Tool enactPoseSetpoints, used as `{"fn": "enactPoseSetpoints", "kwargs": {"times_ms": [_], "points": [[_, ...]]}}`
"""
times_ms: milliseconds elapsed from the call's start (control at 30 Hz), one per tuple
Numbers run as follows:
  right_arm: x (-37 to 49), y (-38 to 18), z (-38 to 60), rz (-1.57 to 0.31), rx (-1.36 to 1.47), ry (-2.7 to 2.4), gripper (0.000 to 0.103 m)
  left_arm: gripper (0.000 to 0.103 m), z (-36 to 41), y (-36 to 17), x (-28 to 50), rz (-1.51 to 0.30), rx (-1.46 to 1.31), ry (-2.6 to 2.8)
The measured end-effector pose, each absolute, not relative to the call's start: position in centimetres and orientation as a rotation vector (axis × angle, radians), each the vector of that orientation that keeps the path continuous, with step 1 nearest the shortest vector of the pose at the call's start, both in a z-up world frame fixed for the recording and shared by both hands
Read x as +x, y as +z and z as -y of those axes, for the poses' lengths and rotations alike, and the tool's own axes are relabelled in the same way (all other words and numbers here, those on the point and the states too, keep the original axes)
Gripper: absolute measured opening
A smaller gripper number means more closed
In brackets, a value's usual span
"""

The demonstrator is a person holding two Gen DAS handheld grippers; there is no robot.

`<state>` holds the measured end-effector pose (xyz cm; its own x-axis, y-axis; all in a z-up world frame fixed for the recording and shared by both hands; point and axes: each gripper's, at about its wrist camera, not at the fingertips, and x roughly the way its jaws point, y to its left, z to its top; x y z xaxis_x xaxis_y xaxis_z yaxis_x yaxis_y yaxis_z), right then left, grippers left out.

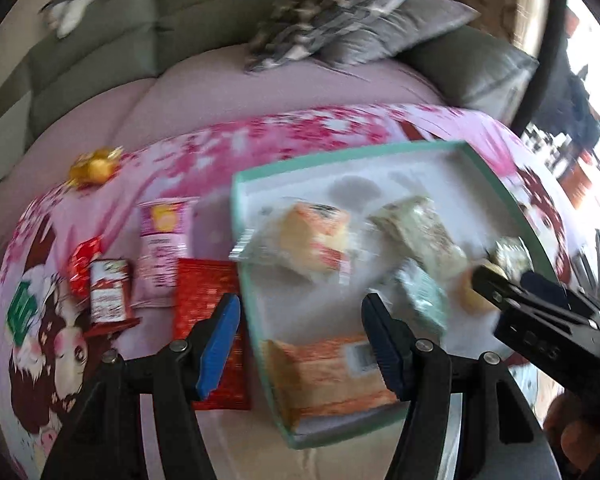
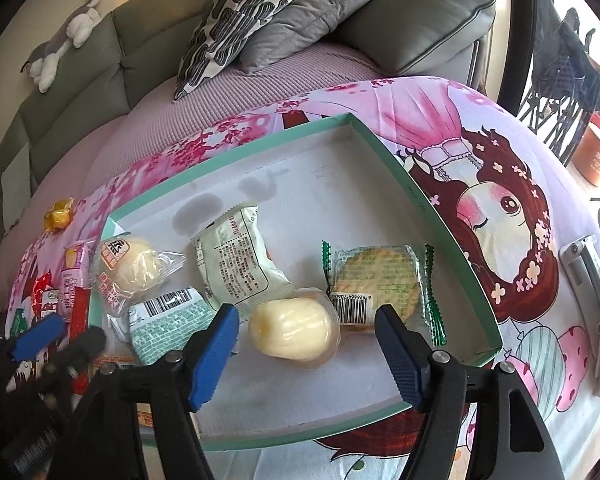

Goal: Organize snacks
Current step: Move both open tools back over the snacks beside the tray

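Right gripper (image 2: 306,344) tongs apart, empty, pale bun (image 2: 294,330) between them on tray (image 2: 452,216) near front edge. Left gripper (image 1: 300,344) tongs apart, empty, above tray left edge. Next: lift straight, fetch red packet (image 1: 210,320) outside tray.

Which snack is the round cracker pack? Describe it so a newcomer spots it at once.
Find the shallow mint-green box on the pink cartoon cloth. Inside, nearest its right wall, lies the cracker pack, beside a pale yellow pastry. Only it has a clear wrapper with green zigzag ends.
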<state>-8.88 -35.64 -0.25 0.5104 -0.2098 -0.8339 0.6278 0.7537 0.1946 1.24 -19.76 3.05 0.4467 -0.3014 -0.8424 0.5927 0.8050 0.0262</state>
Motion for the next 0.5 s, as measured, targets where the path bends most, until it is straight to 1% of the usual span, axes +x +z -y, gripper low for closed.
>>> {"fn": "enactPoseSetpoints", "kwargs": {"times_ms": [233,400,433,500], "points": [[-8.3,-0.2,34.9,-0.912,0.491,-0.508,0.074,0.064,16.1,3.3,3.9,-0.984,0.194,-0.445],[-7.9,0.0,34.3,-0.910,0.474,-0.496,0.074,0.064,15.3,2.5,5.0,-1.022,0.154,-0.416],[-7.9,0.0,34.2,-0.911,0.472,-0.493,0.075,0.064,15.2,2.4,5.1,-1.028,0.156,-0.412],[-7.8,-0.1,34.1,-0.915,0.467,-0.489,0.081,0.065,15.2,2.1,5.1,-1.036,0.156,-0.410]]}}
